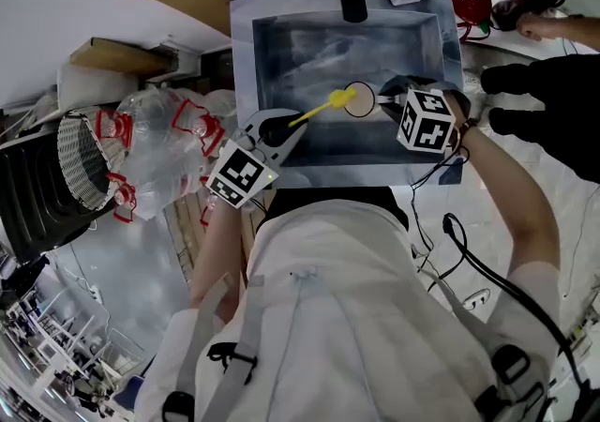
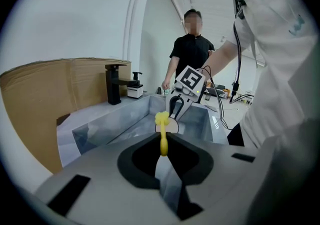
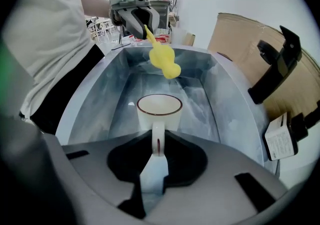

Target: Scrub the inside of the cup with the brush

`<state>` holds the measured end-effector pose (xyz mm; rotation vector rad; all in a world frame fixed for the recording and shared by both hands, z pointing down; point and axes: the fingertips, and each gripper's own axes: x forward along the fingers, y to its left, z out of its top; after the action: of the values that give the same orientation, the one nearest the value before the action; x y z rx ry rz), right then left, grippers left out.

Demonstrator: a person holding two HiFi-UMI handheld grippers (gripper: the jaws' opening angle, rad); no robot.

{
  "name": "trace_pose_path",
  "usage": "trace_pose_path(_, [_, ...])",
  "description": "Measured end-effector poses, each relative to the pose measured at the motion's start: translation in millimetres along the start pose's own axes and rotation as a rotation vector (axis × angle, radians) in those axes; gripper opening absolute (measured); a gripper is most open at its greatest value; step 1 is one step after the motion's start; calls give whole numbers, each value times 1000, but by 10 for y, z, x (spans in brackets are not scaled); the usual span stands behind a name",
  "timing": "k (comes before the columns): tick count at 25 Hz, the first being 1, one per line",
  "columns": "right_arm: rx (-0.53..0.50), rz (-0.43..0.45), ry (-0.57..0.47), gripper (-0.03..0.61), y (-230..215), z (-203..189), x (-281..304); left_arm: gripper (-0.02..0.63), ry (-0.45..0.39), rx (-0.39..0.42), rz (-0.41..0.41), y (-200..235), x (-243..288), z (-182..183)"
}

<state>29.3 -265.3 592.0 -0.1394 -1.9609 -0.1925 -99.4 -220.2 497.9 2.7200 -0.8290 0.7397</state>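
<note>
While gripped, brush (image 3: pixel 162 59) seemingly hovers near cup (image 3: pixel 159 106).

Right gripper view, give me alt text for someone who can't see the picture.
The right claw grips a white cup by its handle, upright over a grey sink. Above and beyond the cup, the left claw holds a yellow brush, its head outside the cup. A black faucet stands at right.
</note>
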Motion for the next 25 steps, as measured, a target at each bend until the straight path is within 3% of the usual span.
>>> trace_pose_path(6, [5, -27, -19, 66, -24, 135, -219, 38, 65, 61, -59, -49, -7, 14])
trace_pose_path(13, [-60, -62, -9, 66, 67, 386, -407, 38, 212, 279, -129, -45, 13, 120])
trace_pose_path(19, [-57, -78, -39, 66, 158, 506, -527, 38, 431, 530, -208, -142, 109, 85])
trace_pose_path(25, [-18, -72, -41, 66, 219, 515, -544, 38, 413, 624, -304, -335, 117, 152])
